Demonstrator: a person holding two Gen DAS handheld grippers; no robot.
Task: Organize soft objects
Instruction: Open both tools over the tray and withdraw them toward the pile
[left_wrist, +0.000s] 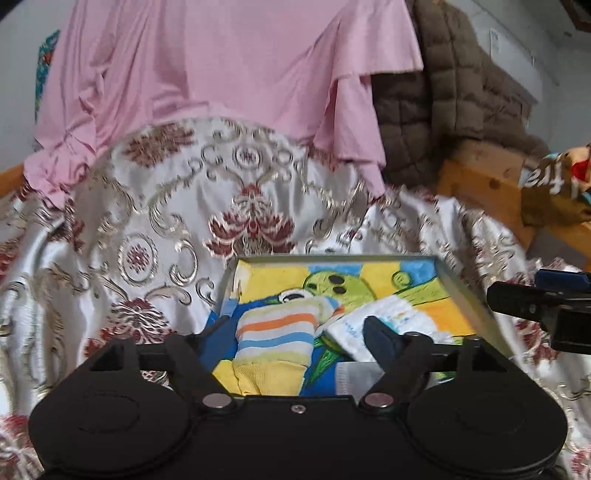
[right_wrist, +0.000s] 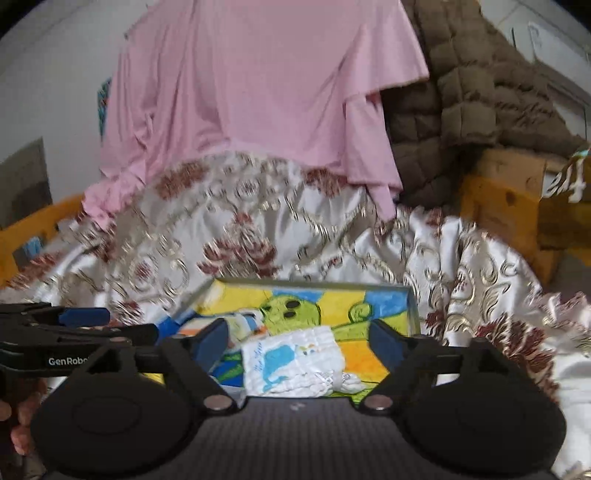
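A shallow grey tray (left_wrist: 332, 257) lined with a bright cartoon-print cloth lies on the patterned bedspread. A rolled striped sock (left_wrist: 275, 332) with a yellow cuff rests in its left part, and a folded white cloth with a blue whale print (right_wrist: 295, 363) lies to its right. My left gripper (left_wrist: 299, 332) stands open with the sock between its fingers, and the pads are clear of it. My right gripper (right_wrist: 299, 341) is open over the white cloth without touching it. Each gripper shows at the edge of the other's view, right gripper (left_wrist: 535, 306) and left gripper (right_wrist: 74, 325).
A pink garment (left_wrist: 221, 74) hangs behind the tray over a white satin spread with red and gold flowers (left_wrist: 147, 221). A brown quilted coat (left_wrist: 443, 92) is piled at the back right beside a wooden frame (left_wrist: 476, 184). A person's fingers (right_wrist: 22, 424) show at the lower left.
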